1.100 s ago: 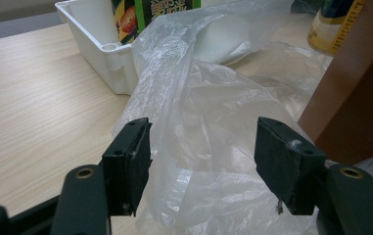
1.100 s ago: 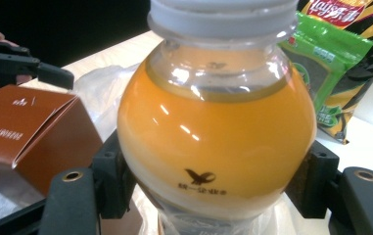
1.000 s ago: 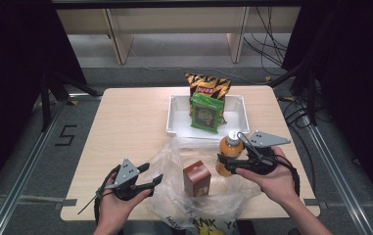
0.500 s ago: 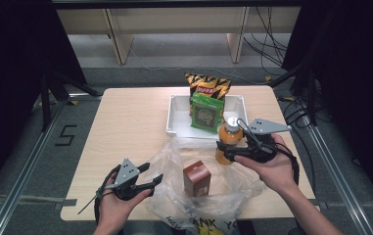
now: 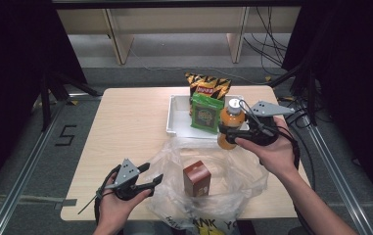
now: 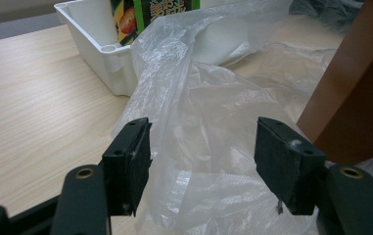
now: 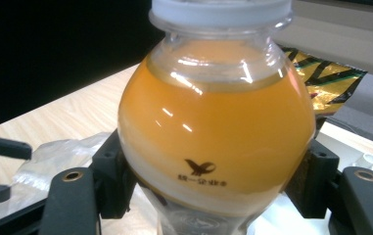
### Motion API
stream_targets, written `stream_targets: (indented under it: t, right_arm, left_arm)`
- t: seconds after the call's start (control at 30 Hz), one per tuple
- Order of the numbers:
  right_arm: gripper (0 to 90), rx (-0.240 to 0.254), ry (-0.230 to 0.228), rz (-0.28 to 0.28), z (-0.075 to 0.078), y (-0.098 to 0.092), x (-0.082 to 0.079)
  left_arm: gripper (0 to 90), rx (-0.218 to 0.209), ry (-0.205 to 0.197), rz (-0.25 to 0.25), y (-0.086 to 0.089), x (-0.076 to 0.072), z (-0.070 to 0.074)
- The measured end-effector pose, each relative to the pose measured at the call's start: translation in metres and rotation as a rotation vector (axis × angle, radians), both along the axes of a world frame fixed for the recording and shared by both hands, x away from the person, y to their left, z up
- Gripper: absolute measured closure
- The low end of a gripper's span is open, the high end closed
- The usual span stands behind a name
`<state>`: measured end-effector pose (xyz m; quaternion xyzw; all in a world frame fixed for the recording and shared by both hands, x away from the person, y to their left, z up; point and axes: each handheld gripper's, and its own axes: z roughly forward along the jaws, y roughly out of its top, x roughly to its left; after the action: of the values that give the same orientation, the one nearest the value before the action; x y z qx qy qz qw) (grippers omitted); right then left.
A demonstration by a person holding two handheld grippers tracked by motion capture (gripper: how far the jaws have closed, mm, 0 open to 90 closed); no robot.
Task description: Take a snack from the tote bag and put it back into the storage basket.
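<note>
1. Tray (image 5: 174,128) at table (image 5: 125,127) far side holds green packet (image 5: 204,113) & chip bag (image 5: 207,85).
2. Clear plastic bag (image 5: 213,196) near front edge, brown carton (image 5: 197,178) upright inside it.
3. Left gripper (image 5: 147,181) low by the bag; jaws spread, bag film between them, no pinch.
4. Right gripper (image 5: 228,132) pinches bottle (image 5: 230,122) at its belly, held above the table by tray's near right corner, bag just below.
5. Bottle: orange drink, white cap, upright, small bird logo.

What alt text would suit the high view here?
The right tool grips an orange drink bottle above the wooden table, beside a white tray with two snack bags. The left tool rests open at a clear plastic bag with a brown carton standing in it.
</note>
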<state>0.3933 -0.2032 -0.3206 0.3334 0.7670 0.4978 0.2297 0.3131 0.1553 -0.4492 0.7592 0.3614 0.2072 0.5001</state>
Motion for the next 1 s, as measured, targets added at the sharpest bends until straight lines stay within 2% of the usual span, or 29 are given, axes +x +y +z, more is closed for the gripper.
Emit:
stream_targets:
  t: [0.07, 0.1, 0.17, 0.33, 0.37, 0.5, 0.53, 0.57, 0.6, 0.63, 0.67, 0.7, 0.73, 0.8, 0.83, 0.87, 0.93, 1.0]
  right_arm:
    - [33.2, -0.003, 0.018, -0.005, 0.0, 0.0, 0.002]
    - [33.2, 0.006, 0.017, -0.018, 0.001, 0.001, 0.005]
    - [33.1, -0.013, 0.002, -0.004, 0.002, 0.0, 0.01]
    - [33.2, 0.0, 0.009, -0.047, 0.004, 0.002, 0.02]
    - [33.2, -0.014, 0.008, -0.042, 0.005, 0.002, 0.022]
    - [33.2, 0.004, 0.01, -0.058, 0.004, 0.002, 0.035]
    - [33.1, -0.02, 0.019, -0.064, 0.003, 0.0, 0.037]
    - [33.1, -0.005, 0.02, -0.071, 0.001, 0.001, 0.039]
    - [33.1, -0.014, 0.027, -0.068, 0.0, 0.0, 0.043]
    - [33.1, -0.029, 0.005, -0.079, -0.001, 0.0, 0.046]
    - [33.1, -0.014, 0.04, -0.084, -0.003, 0.001, 0.049]
    - [33.1, -0.019, 0.019, -0.102, -0.004, 0.001, 0.052]
    - [33.1, -0.01, 0.054, -0.116, -0.006, 0.002, 0.054]
    - [33.1, -0.032, 0.048, -0.116, -0.01, 0.003, 0.058]
    - [33.1, -0.03, 0.028, -0.123, -0.013, 0.003, 0.061]
    - [33.1, -0.034, 0.051, -0.135, -0.015, 0.004, 0.063]
    - [33.1, -0.039, 0.058, -0.133, -0.019, 0.003, 0.067]
    - [33.1, -0.03, 0.063, -0.154, -0.024, 0.005, 0.071]
  left_arm:
    - [38.1, 0.0, -0.001, 0.001, 0.0, 0.0, 0.0]
    - [38.1, 0.002, -0.002, 0.001, 0.001, 0.0, 0.0]
    - [38.1, 0.002, -0.002, 0.0, 0.001, 0.0, 0.0]
    - [38.1, 0.007, 0.003, 0.004, 0.0, 0.0, 0.0]
    - [38.1, 0.003, 0.004, 0.006, 0.0, 0.0, 0.0]
    - [38.0, -0.001, 0.001, 0.001, 0.0, 0.001, -0.001]
    - [38.1, -0.003, 0.002, 0.001, 0.0, 0.001, -0.001]
    - [38.1, 0.002, 0.002, 0.002, 0.0, 0.0, -0.001]
    - [38.1, 0.0, 0.005, 0.005, 0.0, 0.0, -0.001]
    - [38.1, 0.003, 0.005, 0.005, 0.001, 0.0, -0.001]
    - [38.1, 0.002, 0.007, 0.006, 0.001, 0.0, -0.001]
    - [38.1, 0.001, 0.007, 0.007, 0.001, 0.0, -0.001]
    - [38.1, 0.001, 0.007, 0.006, 0.001, 0.0, -0.001]
    - [38.1, 0.002, 0.007, 0.006, 0.001, 0.0, -0.001]
    - [38.1, 0.003, 0.007, 0.005, 0.001, 0.0, -0.001]
    - [38.1, 0.0, 0.01, 0.006, 0.001, 0.0, -0.001]
    - [38.1, 0.002, 0.008, 0.006, 0.001, 0.0, -0.001]
    - [38.1, 0.002, 0.008, 0.006, 0.002, 0.0, -0.001]
